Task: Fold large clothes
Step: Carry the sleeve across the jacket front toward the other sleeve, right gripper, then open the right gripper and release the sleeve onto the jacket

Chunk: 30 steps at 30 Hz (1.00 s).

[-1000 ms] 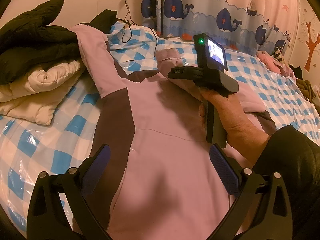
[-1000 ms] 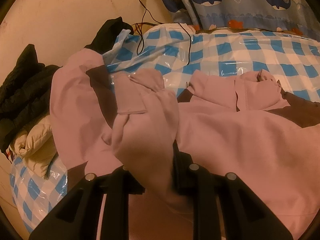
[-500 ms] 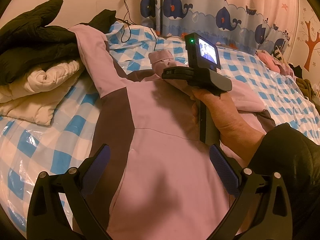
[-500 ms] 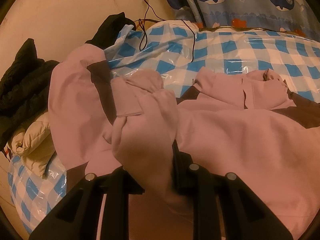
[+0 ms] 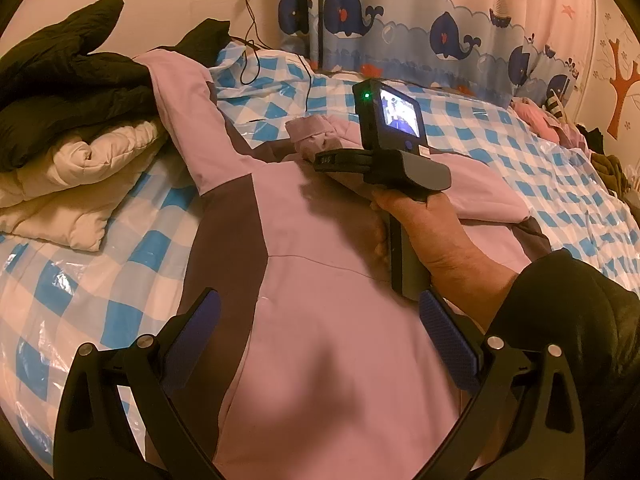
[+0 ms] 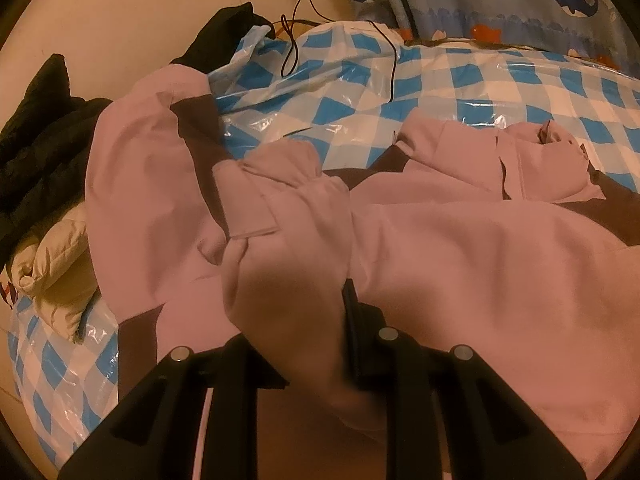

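A large pink jacket with dark brown panels (image 5: pixel 320 280) lies spread on the checked bed. My left gripper (image 5: pixel 320 336) hovers open above the jacket's body, blue pads wide apart with nothing between them. My right gripper (image 6: pixel 308 336) is shut on the jacket's pink sleeve (image 6: pixel 288 248), whose cuff end drapes forward over the jacket's body. In the left wrist view the right gripper's body (image 5: pixel 384 160) and the person's hand (image 5: pixel 428 224) holding it sit over the jacket's chest, with the sleeve cuff (image 5: pixel 312 136) sticking out ahead of it.
A black coat (image 5: pixel 60 92) and a cream padded coat (image 5: pixel 80 176) are piled at the left. The bed has a blue-and-white checked plastic cover (image 5: pixel 60 280). A black cable (image 6: pixel 392 64) crosses the far bed. More clothes (image 5: pixel 536 120) lie at the far right by the whale curtain (image 5: pixel 440 24).
The right gripper has carried the sleeve leftward and slightly lower across the jacket's chest. The left gripper has stayed still and open.
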### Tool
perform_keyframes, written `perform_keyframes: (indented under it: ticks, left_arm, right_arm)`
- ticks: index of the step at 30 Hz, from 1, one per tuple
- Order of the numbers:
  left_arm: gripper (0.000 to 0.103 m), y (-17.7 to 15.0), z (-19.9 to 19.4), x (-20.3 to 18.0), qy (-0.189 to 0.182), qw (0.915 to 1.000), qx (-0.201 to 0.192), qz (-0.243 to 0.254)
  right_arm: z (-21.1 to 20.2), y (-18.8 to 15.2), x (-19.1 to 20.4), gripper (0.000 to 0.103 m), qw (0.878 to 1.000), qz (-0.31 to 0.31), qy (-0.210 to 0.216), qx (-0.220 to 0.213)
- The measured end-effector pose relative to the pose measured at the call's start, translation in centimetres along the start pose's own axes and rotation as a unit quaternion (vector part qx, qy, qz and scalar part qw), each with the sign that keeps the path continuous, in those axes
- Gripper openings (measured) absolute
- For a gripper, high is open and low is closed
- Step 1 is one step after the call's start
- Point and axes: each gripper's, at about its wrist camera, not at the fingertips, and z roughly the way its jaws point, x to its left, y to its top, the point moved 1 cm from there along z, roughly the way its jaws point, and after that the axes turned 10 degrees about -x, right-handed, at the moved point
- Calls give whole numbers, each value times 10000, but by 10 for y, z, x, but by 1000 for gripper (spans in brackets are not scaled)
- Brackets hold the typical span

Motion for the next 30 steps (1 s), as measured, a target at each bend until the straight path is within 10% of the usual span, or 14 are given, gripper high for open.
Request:
perform_keyframes:
  ticks: [12,23,30]
  left_arm:
    - [95,-2,0,-2,-19,10000,35,40]
    - [95,-6,7,-2,-6,9999,145,67]
    - [95,-6,8,0,10,9998,175,57]
  right_arm:
    - [17,-12,1,32,9991,-84,-34,422]
    - [17,-13,24,83,9940,-161,143,1072]
    - [-86,31,-9,86,9965,414,458,-558]
